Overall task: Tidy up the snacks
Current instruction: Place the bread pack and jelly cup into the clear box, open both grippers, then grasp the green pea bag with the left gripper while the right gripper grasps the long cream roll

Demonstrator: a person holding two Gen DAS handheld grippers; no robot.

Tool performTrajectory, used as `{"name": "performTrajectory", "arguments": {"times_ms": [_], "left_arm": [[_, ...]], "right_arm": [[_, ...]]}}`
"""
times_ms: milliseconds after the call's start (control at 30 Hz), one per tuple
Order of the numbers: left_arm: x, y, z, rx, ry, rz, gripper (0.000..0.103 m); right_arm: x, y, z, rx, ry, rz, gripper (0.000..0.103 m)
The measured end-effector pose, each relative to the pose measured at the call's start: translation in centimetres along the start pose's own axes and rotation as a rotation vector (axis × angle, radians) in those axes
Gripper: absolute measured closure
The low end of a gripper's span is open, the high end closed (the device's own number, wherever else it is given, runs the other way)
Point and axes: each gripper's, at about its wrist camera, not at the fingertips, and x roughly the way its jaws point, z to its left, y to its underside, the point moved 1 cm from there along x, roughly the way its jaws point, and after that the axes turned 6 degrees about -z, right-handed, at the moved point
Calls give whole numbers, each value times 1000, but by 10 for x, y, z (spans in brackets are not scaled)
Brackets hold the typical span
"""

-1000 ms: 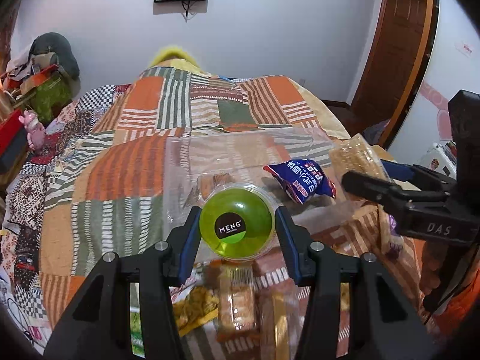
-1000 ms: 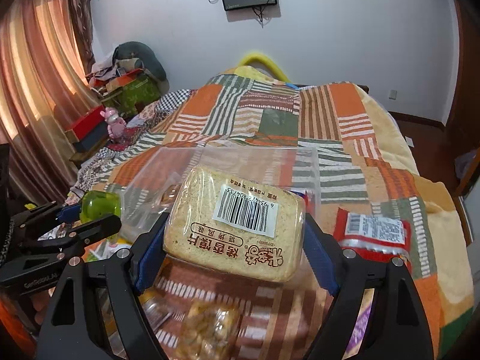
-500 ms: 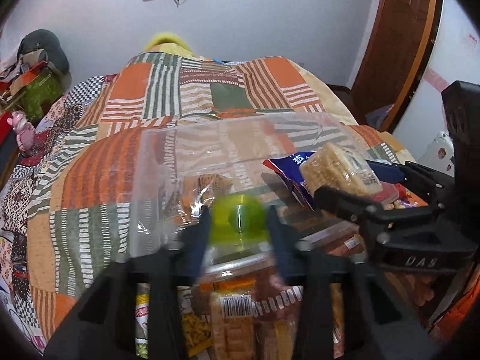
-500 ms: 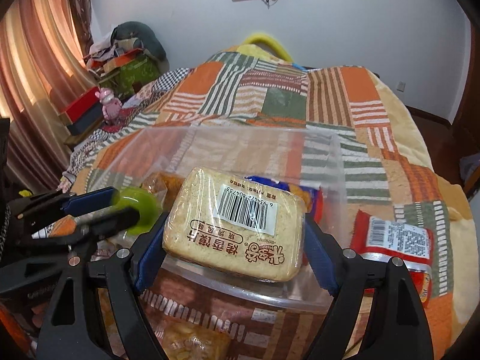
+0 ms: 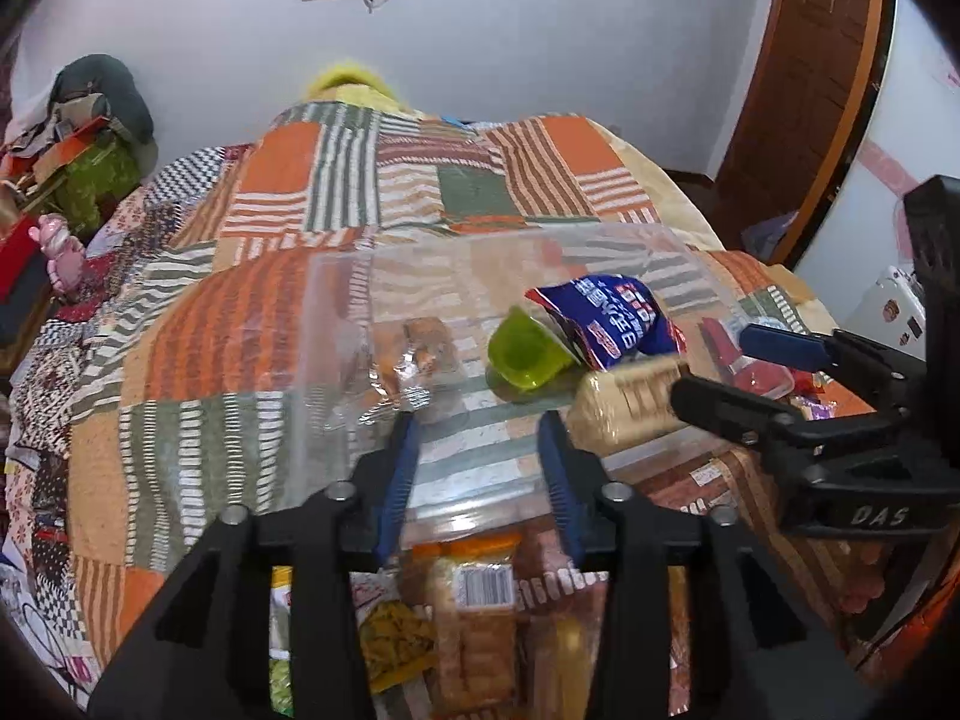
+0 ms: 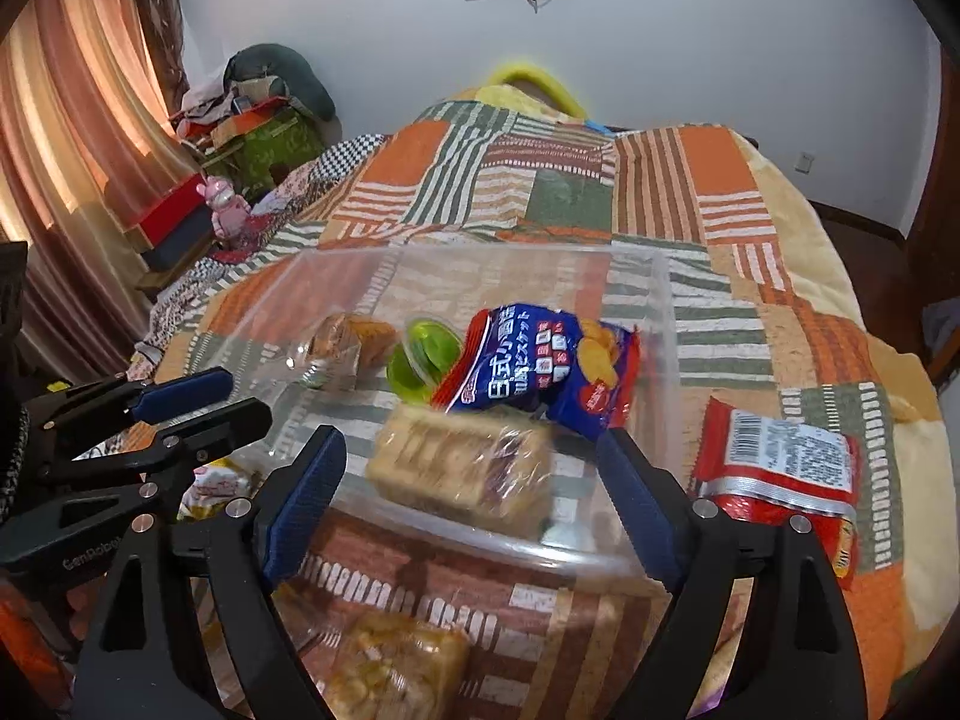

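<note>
A: Where have the snacks ended up?

B: In the clear plastic bin [image 6: 669, 324] on the patchwork quilt [image 6: 732, 198]. The green jelly cup [image 5: 528, 354] lies tilted on its side, touching the blue chip bag [image 6: 540, 360]. The wrapped bread loaf [image 6: 462, 468] sits near the bin's front wall, blurred, just below the chip bag. A wrapped pastry [image 6: 354, 336] lies toward the bin's left side.

A: And the tongs?

B: The left gripper [image 5: 480, 450] has its fingers spread with nothing between them, hovering over the bin's near edge. The right gripper [image 6: 474, 492] is spread wide too; the loaf appears between its fingers, but the pads do not touch it.

A: Anything crowding the bin?

B: A red snack packet [image 6: 780, 462] lies on the quilt just to the right of the bin. More wrapped snacks [image 5: 474, 624] lie in front of it, partly hidden behind the left gripper's frame, and a yellowish pastry pack [image 6: 396, 666] sits low between the right gripper's arms. Each gripper intrudes on the other's view from the side.
</note>
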Motion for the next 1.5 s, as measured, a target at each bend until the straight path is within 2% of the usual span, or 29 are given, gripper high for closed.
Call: {"name": "performTrajectory", "arguments": {"times_ms": [67, 300, 467, 567, 833, 1167, 1367, 1500], "left_arm": [[-13, 0, 4, -5, -18, -27, 47], [-53, 2, 23, -7, -80, -74, 32], [-73, 9, 43, -28, -130, -69, 16], [-78, 18, 57, -40, -170, -56, 14], [-70, 63, 86, -78, -221, 57, 13], [-47, 115, 106, -168, -200, 183, 14], [-37, 126, 103, -160, -175, 215, 23], [-26, 132, 101, -152, -176, 237, 28]], "right_arm": [[-10, -1, 0, -6, 6, -15, 18], [-43, 1, -11, 9, 34, -56, 17], [-65, 6, -26, 23, 79, -73, 17], [-74, 12, -35, 42, 105, -74, 17], [-85, 40, -65, 94, 186, -24, 17], [-60, 71, -92, 173, 228, 89, 17], [-37, 80, -98, 259, 165, 138, 18], [-31, 83, -89, 214, 182, 146, 28]]}}
